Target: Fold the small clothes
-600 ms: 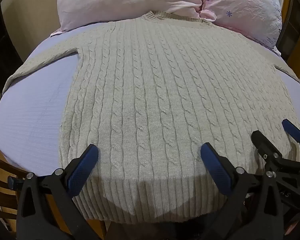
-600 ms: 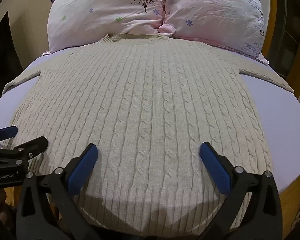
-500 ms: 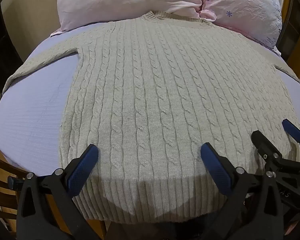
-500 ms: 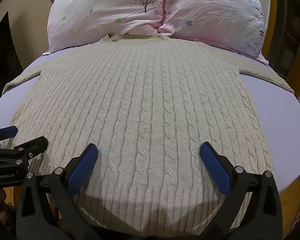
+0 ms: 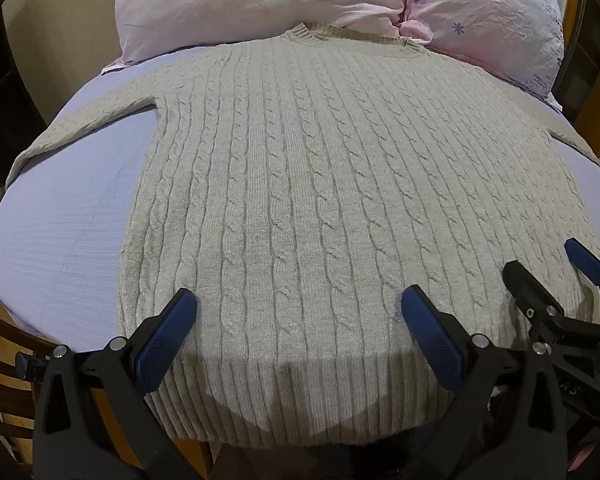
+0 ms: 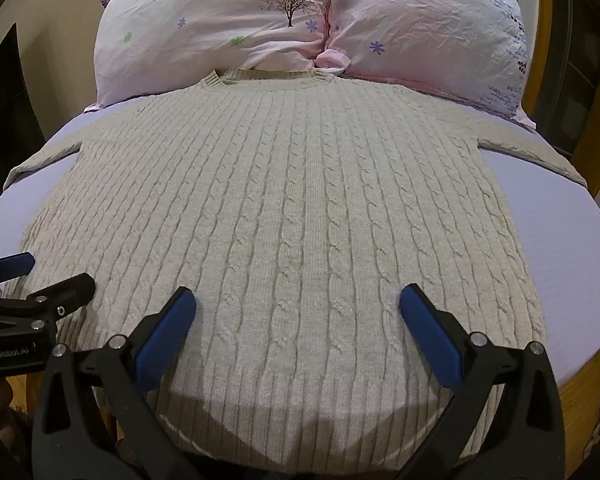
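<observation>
A beige cable-knit sweater (image 5: pixel 300 200) lies flat and face up on the bed, collar toward the pillows, sleeves spread to both sides; it also shows in the right wrist view (image 6: pixel 292 216). My left gripper (image 5: pixel 298 308) is open and empty, hovering over the ribbed hem on its left half. My right gripper (image 6: pixel 296 304) is open and empty over the hem on its right half. The right gripper shows at the right edge of the left wrist view (image 5: pixel 548 268), and the left gripper at the left edge of the right wrist view (image 6: pixel 48 272).
A lavender bedsheet (image 5: pixel 60 232) covers the bed. Two pink flowered pillows (image 6: pixel 228 36) lie behind the collar. A wooden bed frame (image 6: pixel 580 396) shows at the near edges, and dark furniture stands at both sides.
</observation>
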### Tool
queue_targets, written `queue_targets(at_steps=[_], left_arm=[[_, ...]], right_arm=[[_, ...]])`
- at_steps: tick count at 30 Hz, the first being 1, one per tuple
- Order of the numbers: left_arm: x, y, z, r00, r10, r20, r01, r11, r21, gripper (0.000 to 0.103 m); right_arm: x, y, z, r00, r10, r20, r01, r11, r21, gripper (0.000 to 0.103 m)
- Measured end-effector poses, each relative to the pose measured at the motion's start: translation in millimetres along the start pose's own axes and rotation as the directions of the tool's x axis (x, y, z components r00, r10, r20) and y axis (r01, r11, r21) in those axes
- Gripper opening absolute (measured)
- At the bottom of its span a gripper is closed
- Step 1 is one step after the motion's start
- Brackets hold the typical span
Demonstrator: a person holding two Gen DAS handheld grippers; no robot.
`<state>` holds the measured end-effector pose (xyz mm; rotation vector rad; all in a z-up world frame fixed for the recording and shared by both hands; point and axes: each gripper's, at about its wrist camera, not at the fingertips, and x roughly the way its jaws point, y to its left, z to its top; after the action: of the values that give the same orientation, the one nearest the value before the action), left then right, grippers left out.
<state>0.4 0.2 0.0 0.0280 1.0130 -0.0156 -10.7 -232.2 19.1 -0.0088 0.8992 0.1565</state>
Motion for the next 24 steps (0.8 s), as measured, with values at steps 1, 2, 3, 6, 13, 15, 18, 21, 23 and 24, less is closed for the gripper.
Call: queue_targets(at_steps=[1, 2, 3, 6, 13, 15, 18, 21, 23, 24], left_arm=[[-1.1, 0.4, 0.1, 1.000, 0.000, 0.001, 0.000, 1.000, 0.000, 0.102], [-2.0, 0.7, 0.2, 1.000, 0.000, 0.002, 0.000, 1.000, 0.000, 0.102], [-1.0, -0.4, -0.7, 1.000, 0.000, 0.001, 0.000, 1.000, 0.001, 0.102], [-1.4, -0.7, -0.6, 1.000, 0.000, 0.002, 0.000, 1.000, 0.001, 0.102], [-1.6, -0.8, -1.0, 1.000, 0.000, 0.004, 0.000, 1.000, 0.001, 0.102], [-1.7, -0.9, -1.1, 1.000, 0.001, 0.004, -0.001, 1.000, 0.001, 0.102], [-1.7, -0.9, -1.3, 1.000, 0.001, 0.005, -0.001, 1.000, 0.001, 0.102], [-1.8, -0.9, -1.4, 1.000, 0.001, 0.006, -0.001, 1.000, 0.001, 0.102], [-1.7, -0.9, -1.4, 1.000, 0.001, 0.006, -0.001, 1.000, 0.001, 0.102], [-1.8, -0.9, -1.4, 1.000, 0.001, 0.006, -0.001, 1.000, 0.001, 0.102]], right_arm=[[0.0, -0.2, 0.1, 1.000, 0.000, 0.000, 0.000, 1.000, 0.000, 0.101], [0.2, -0.3, -0.6, 1.000, 0.000, 0.001, 0.000, 1.000, 0.000, 0.101], [0.5, -0.3, -1.2, 1.000, 0.000, 0.001, 0.000, 1.000, 0.000, 0.101], [1.1, -0.5, -2.9, 1.000, 0.000, 0.003, 0.000, 1.000, -0.001, 0.101], [-1.1, -0.5, 0.4, 1.000, 0.000, 0.006, 0.000, 1.000, -0.001, 0.101], [-1.2, -0.7, 0.4, 1.000, 0.000, 0.006, 0.000, 1.000, -0.001, 0.101], [-1.3, -0.9, 0.3, 1.000, 0.000, 0.007, 0.000, 1.000, -0.001, 0.101], [-1.3, -1.1, 0.3, 1.000, 0.000, 0.008, 0.000, 1.000, -0.001, 0.101], [-1.4, -1.2, 0.2, 1.000, 0.000, 0.008, 0.000, 1.000, -0.001, 0.101], [-1.4, -1.0, 0.2, 1.000, 0.000, 0.009, 0.000, 1.000, -0.001, 0.101]])
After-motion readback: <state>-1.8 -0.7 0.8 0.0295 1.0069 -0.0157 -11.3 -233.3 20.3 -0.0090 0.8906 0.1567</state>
